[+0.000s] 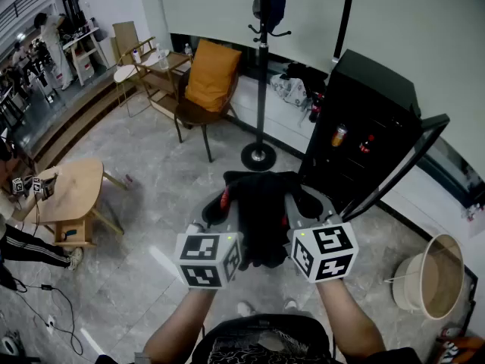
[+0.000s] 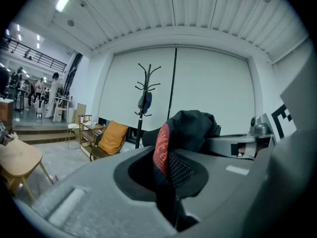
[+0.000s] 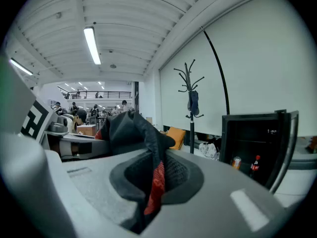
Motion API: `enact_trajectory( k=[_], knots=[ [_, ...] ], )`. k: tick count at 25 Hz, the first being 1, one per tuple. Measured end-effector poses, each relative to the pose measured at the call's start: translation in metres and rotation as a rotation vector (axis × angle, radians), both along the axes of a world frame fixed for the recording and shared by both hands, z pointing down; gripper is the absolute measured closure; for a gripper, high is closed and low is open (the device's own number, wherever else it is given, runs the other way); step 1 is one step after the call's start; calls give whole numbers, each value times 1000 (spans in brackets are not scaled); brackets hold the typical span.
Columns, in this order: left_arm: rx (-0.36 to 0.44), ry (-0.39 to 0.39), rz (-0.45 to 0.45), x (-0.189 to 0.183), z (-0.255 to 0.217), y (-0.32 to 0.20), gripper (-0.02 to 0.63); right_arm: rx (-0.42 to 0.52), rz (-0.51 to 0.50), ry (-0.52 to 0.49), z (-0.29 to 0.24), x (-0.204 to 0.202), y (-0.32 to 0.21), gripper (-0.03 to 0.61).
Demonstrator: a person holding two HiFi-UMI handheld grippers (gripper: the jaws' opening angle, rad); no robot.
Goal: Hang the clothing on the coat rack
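A black garment [image 1: 261, 214] with a red patterned trim hangs between my two grippers, held up in front of the person. My left gripper [image 1: 224, 203] is shut on the garment's left part, where the red trim [image 2: 162, 148] shows in the jaws. At the other side my right gripper [image 1: 305, 205] is shut on the same cloth [image 3: 143, 143]. The black coat rack [image 1: 261, 67] stands straight ahead on a round base, a few steps away, with a dark item [image 1: 270, 4] hanging near its top. It appears in both gripper views too: coat rack [image 2: 144, 100], coat rack [image 3: 191, 103].
A chair with an orange cushion [image 1: 211, 78] stands left of the rack. A black cabinet [image 1: 364, 135] with its glass door open is at the right. A round wooden table [image 1: 72, 196] sits at the left, a pale basket [image 1: 432, 279] at the right. Grey tiled floor lies between.
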State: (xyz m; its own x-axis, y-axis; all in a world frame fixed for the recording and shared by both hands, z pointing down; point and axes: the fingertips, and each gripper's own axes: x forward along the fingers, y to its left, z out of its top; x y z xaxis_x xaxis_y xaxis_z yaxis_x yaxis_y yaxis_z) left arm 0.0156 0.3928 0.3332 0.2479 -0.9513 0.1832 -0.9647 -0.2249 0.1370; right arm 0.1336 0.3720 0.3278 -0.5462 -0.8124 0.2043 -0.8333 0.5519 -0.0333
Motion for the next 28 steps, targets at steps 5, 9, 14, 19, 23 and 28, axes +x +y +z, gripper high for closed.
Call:
enact_trajectory(
  k=[5,9,14,19,23,28],
  knots=[
    [-3,-1,20,-10,4,-3,580,-5,17,-3,4,-11,-3,555],
    [-3,7,30,-17,5,-9,580,-3,22,9,3,-18,-8,555],
    [-8,2,36,-16,6,-25,580,-5,22,2,6,-17,-23,555],
    [-14,-12,24,-13,10,-52,580,-6,2,-10,11,-15,-51,555],
    [-19,-22,3,-4,10,-85,580,-6,-24,-22,12,-7,-84,555],
    [-29,-31,-21,12,8,-130,580,-11,-57,-39,11,6,-131,555]
  ],
)
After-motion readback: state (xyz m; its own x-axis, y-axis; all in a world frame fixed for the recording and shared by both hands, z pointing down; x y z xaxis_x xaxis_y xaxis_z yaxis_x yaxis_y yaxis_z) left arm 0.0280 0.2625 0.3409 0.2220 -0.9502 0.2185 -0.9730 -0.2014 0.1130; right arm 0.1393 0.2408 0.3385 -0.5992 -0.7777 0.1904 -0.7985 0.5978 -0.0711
